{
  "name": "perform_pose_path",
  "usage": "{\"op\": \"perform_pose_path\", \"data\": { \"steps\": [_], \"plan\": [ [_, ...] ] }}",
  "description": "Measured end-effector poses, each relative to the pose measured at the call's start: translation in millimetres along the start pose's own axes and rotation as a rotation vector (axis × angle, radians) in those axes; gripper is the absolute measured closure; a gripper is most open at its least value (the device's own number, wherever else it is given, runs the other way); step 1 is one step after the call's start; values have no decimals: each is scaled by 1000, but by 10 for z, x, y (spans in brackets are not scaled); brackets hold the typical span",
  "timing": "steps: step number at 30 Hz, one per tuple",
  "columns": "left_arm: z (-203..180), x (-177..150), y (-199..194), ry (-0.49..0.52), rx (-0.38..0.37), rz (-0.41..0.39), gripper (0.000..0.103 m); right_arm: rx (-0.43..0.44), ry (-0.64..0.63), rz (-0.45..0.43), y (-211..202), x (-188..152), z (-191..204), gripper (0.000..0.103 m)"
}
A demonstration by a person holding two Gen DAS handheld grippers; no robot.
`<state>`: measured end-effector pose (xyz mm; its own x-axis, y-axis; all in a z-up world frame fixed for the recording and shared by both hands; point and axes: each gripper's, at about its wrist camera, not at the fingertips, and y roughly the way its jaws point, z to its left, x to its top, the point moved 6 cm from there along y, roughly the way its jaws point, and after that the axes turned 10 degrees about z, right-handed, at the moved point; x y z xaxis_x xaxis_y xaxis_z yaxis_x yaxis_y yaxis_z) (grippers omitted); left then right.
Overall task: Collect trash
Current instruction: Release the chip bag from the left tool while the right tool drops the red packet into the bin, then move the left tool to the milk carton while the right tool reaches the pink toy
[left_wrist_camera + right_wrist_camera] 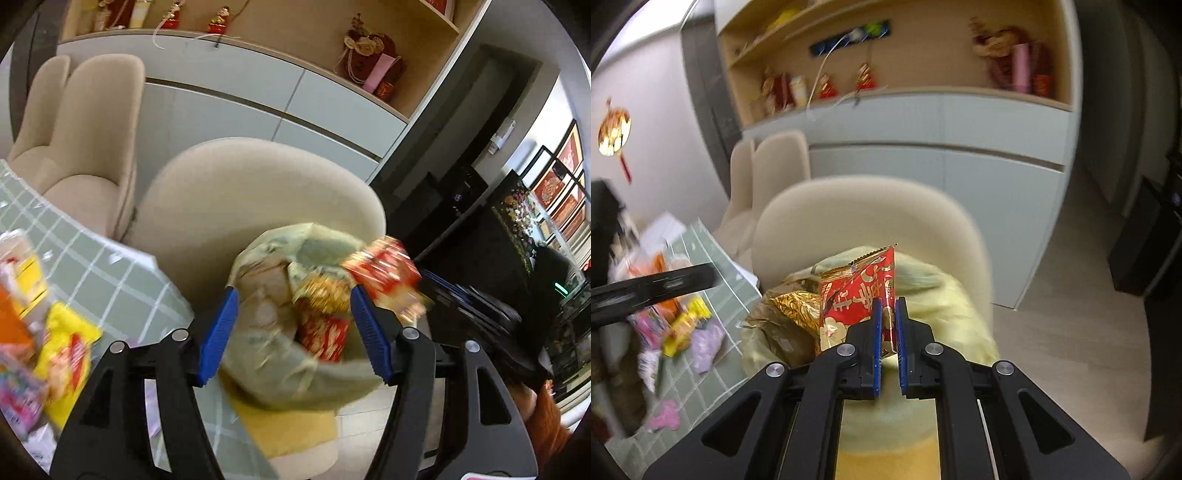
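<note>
Your right gripper (887, 325) has its fingers clamped on the red snack wrapper (857, 299), right over the mouth of the pale yellow trash bag (945, 306) on the beige chair (871, 210). That wrapper looks feather-light, crinkly and slick, so pinch the flat sealed edge. Your left gripper (293, 325) hangs above the bag, fingers spread, nothing between them. More wrappers (685, 325) wait on the bench (713, 373).
</note>
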<state>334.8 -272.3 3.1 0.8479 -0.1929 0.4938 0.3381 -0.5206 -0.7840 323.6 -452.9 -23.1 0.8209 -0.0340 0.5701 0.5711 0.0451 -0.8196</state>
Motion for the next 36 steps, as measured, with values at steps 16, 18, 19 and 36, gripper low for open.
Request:
{"op": "perform_pose_path", "data": {
  "steps": [16, 18, 19, 36],
  "plan": [
    [459, -758, -176, -67, 79, 43, 43, -54, -20, 128, 482, -339, 22, 94],
    [452, -784, -229, -75, 75, 33, 43, -47, -7, 97, 374, -327, 18, 93],
    [441, -790, -254, -72, 77, 29, 43, -47, -2, 80, 299, -321, 17, 93],
    [338, -1175, -742, -51, 113, -38, 39, 18, 103, -68, -766, -634, 34, 58]
  ]
}}
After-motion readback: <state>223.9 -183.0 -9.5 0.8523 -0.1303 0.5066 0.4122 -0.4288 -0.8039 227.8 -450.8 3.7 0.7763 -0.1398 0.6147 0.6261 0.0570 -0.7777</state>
